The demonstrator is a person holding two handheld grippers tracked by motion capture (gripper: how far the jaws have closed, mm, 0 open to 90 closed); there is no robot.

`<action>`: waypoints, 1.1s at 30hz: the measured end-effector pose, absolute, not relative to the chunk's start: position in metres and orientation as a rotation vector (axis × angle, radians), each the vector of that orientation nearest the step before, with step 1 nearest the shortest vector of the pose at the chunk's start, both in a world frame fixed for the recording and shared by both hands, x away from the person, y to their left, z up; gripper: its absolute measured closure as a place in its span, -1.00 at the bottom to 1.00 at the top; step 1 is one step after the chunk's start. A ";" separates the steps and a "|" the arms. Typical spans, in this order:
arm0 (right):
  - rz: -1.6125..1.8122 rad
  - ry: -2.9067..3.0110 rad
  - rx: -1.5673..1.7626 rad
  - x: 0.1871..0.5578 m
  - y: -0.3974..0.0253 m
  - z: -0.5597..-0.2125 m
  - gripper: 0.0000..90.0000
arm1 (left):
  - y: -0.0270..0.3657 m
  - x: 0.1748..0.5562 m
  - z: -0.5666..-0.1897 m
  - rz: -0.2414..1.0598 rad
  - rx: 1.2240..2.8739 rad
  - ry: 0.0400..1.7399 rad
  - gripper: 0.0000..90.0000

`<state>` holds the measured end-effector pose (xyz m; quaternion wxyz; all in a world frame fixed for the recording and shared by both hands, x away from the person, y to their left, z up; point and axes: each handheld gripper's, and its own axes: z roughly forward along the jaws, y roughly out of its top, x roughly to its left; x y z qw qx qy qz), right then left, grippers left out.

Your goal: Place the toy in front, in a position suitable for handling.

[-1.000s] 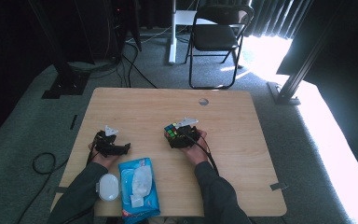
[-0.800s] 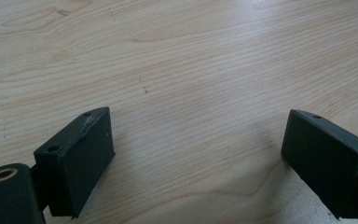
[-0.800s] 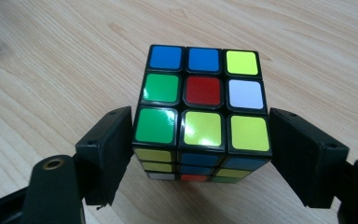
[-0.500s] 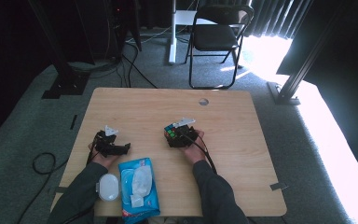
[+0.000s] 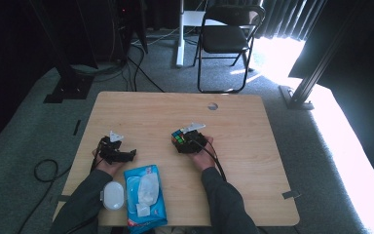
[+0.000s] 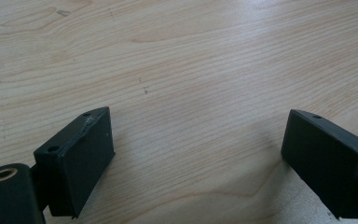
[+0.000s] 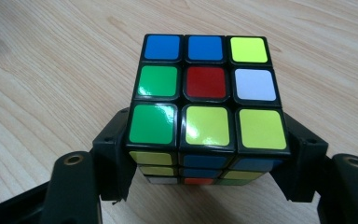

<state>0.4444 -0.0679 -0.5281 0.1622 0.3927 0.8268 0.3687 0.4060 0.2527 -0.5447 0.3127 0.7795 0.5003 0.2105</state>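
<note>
In the high view the right hand-held gripper (image 5: 184,140) sits just right of the middle of the frame, on the wooden surface (image 5: 253,146), with a small many-coloured cube (image 5: 178,136) at its tip. At that size the colours blur together and the grip itself cannot be made out. The right gripper view settles it: the cube (image 7: 205,107) fills the centre of the frame, its top face showing blue, blue, yellow in the far row, green, red, white in the middle and green, yellow, yellow nearest the camera. The two black jaws of the right hand-held gripper (image 7: 207,163) press against the cube's lower side faces from left and right, so it is clamped on the cube, which appears to rest on the wood.

The left hand-held gripper (image 5: 121,155) lies left of centre in the high view, its jaws too small there to judge. The left gripper view shows them plainly: the left hand-held gripper (image 6: 196,154) is spread wide, one jaw at lower left and one at lower right, with bare wood grain between them and nothing held.

The high view alone takes in a blue wipes pack (image 5: 144,195) at the bottom edge, just below the left hand-held gripper, a white round lid (image 5: 112,195) touching the pack's left side, and a folding chair (image 5: 226,39) on the floor beyond the surface at the top of the frame.
</note>
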 end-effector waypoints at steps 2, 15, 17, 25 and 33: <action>1.051 2.359 1.121 0.444 -0.068 -0.528 -0.25 | 0.253 0.406 -0.545 0.556 2.056 1.320 -0.80; 1.051 2.345 1.073 0.440 -0.069 -0.528 -0.24 | 0.253 0.406 -0.545 0.555 2.055 1.319 -0.80; 1.057 2.338 1.071 0.439 -0.070 -0.528 -0.24 | 0.253 0.406 -0.545 0.555 2.053 1.320 -0.80; 1.078 2.334 1.044 0.433 -0.073 -0.523 -0.24 | 0.253 0.406 -0.545 0.555 2.053 1.320 -0.80; 1.090 2.343 1.016 0.429 -0.074 -0.521 -0.24 | 0.253 0.406 -0.545 0.555 2.053 1.320 -0.80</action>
